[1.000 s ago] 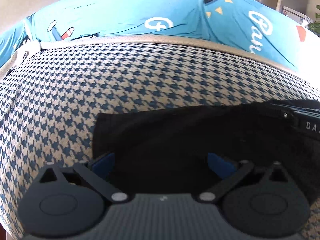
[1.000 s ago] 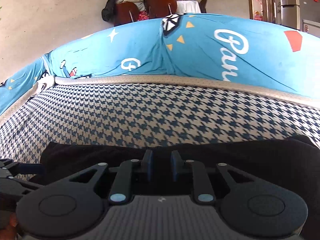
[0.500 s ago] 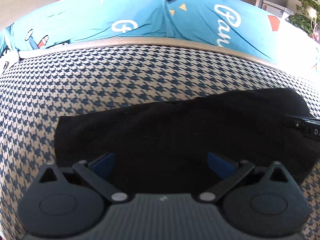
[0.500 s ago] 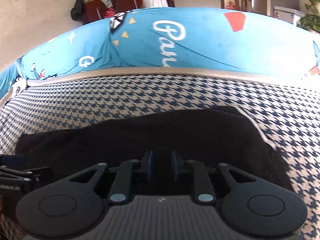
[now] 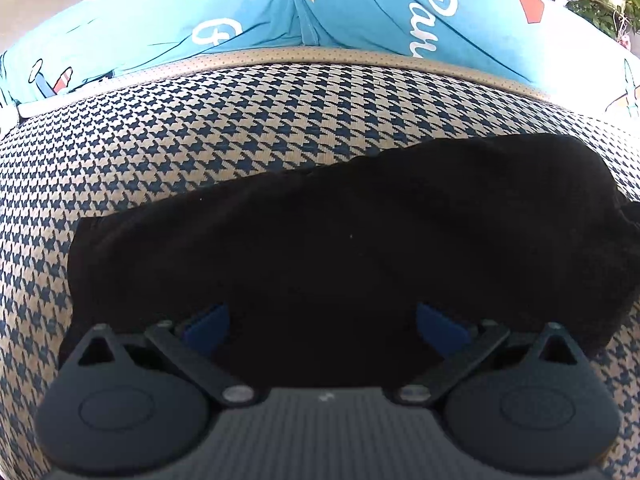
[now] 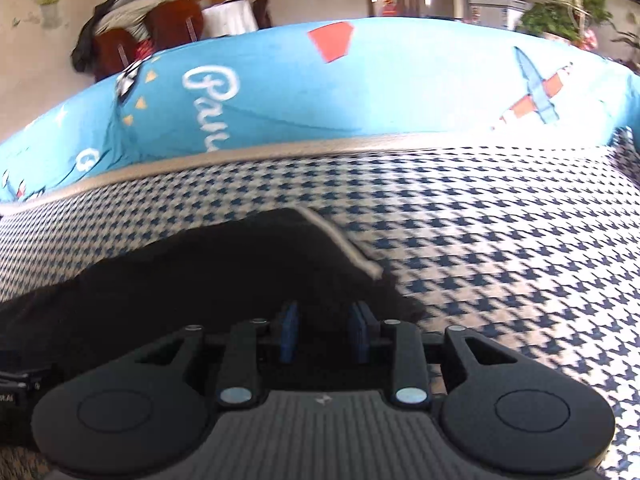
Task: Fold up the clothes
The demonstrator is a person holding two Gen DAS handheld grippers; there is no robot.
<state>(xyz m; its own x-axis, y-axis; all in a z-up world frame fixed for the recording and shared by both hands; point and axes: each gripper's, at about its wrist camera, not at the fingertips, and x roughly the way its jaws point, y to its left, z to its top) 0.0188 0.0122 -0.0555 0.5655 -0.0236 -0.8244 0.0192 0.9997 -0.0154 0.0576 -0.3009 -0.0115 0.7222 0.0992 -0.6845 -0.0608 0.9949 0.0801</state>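
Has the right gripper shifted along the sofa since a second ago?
Yes. The right gripper, jaws opening, has swept rightward: the blue cover's "Paris" lettering slid left, and it now sits at the black garment's right end.

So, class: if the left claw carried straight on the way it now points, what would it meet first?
Most likely the black garment, which fills the space ahead of the open left claw, lying on the houndstooth cushion. How much gap remains is unclear.

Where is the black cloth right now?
The black garment lies on the houndstooth cushion, in front of the blue printed backrest, with the open left gripper over its near edge.
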